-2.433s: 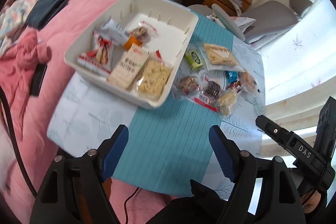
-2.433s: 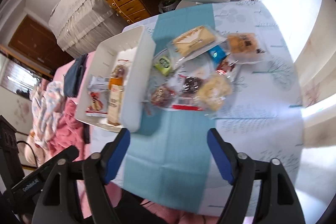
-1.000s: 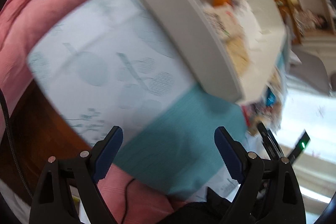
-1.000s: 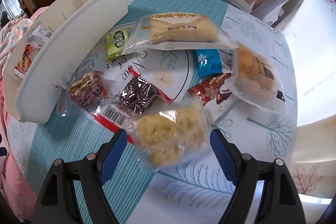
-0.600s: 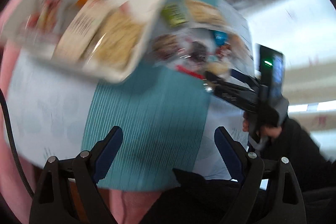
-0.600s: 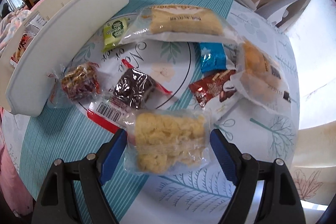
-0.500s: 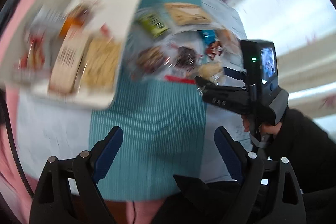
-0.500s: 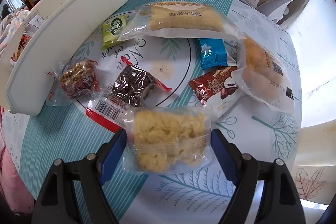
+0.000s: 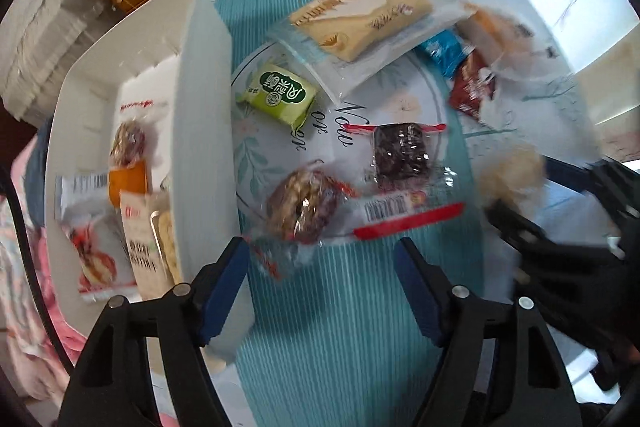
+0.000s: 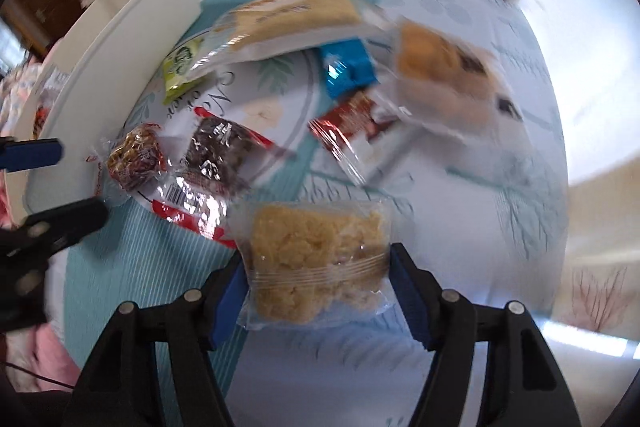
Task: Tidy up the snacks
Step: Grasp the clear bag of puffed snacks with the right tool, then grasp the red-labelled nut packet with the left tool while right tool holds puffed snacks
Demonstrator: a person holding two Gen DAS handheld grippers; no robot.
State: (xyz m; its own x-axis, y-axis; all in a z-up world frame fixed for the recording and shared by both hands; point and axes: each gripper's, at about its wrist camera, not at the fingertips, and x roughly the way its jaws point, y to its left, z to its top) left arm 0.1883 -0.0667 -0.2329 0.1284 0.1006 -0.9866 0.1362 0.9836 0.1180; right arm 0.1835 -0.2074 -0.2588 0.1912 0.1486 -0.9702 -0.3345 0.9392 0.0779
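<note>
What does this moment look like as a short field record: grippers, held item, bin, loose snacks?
right gripper: shut on the yellow crumbly snack pack, pads against both its sides
left gripper: open, holding nothing, just short of the nut cluster pack
white bin: on the table's left, several packs already inside
loose on the table: green pack, dark brownie pack, blue pack, red pack, long beige cracker pack
image quality: motion blur in both views

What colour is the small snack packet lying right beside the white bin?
Light green packet with a darker green logo, clearest in the left wrist view.
</note>
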